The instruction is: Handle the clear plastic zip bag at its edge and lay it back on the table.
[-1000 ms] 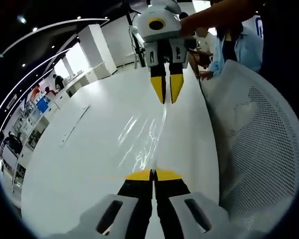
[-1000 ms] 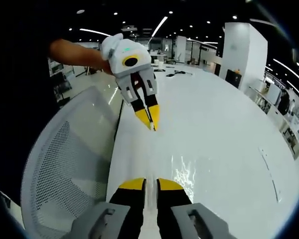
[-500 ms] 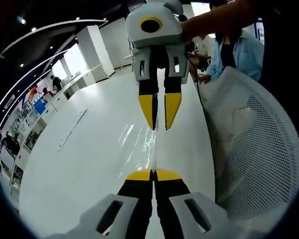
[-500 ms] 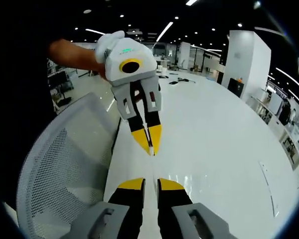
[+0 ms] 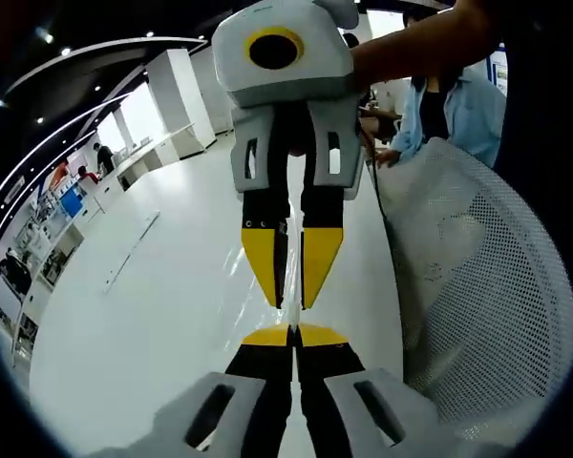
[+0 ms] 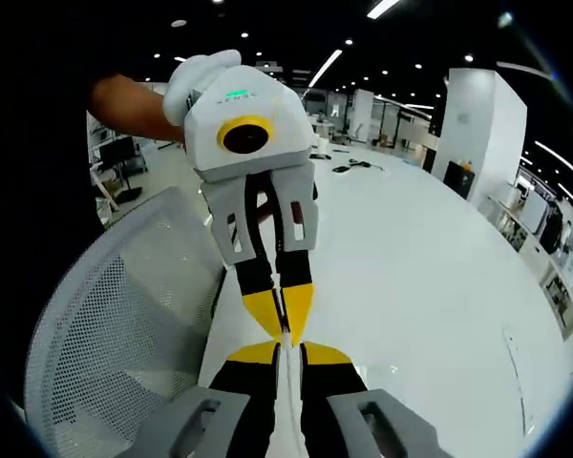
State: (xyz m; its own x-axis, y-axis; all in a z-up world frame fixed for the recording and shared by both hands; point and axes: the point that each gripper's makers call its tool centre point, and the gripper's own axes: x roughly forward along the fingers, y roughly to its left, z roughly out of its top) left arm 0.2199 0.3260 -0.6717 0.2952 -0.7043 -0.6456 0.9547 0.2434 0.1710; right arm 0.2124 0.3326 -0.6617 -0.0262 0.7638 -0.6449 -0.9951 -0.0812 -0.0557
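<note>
A long white table [image 5: 162,315] stretches ahead, a white mesh chair [image 5: 487,277] beside it. My left gripper [image 5: 292,333] stays clenched on the clear zip bag's edge [image 5: 288,286]; my right gripper [image 6: 288,351], jaws slightly parted, meets it tip to tip.
</note>
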